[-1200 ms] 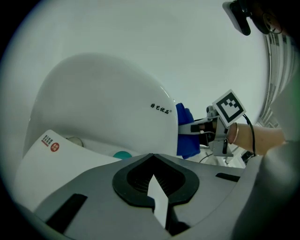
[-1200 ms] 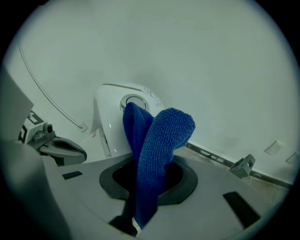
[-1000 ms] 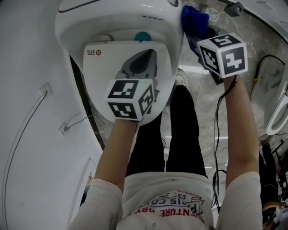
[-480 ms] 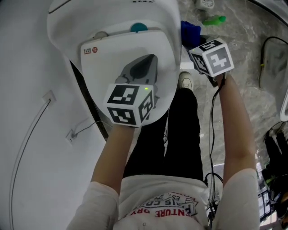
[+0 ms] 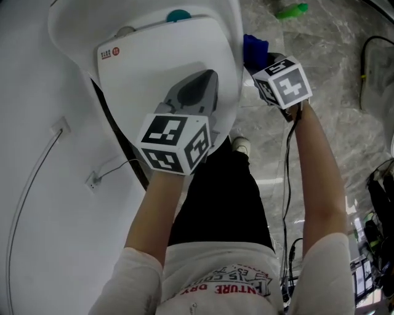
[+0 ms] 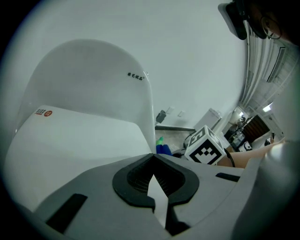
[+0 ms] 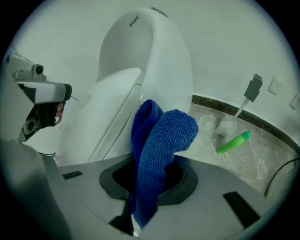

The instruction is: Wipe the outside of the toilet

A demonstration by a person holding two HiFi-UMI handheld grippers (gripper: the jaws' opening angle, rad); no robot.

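Observation:
The white toilet point(image 5: 154, 61) fills the upper left of the head view, its lid down. My left gripper point(image 5: 194, 92) hovers over the lid, jaws shut on nothing; in the left gripper view point(image 6: 153, 157) the lid point(image 6: 70, 140) lies just beyond the tips. My right gripper point(image 5: 271, 64) is at the toilet's right side, shut on a blue cloth point(image 5: 254, 49). In the right gripper view point(image 7: 150, 173) the cloth point(image 7: 161, 140) stands up folded from the jaws, beside the toilet's side wall point(image 7: 159, 61); contact is unclear.
A green bottle point(image 5: 289, 11) lies on the marble floor point(image 5: 332, 92) past the toilet, also in the right gripper view point(image 7: 233, 142). A wall socket with a cord point(image 5: 92, 180) is left of the toilet. Cables point(image 5: 288, 166) trail by the person's legs.
The right gripper with the cloth has slid along the toilet's right side toward its front. The left gripper stays over the lid. The head view has shifted, the toilet now higher and further left.

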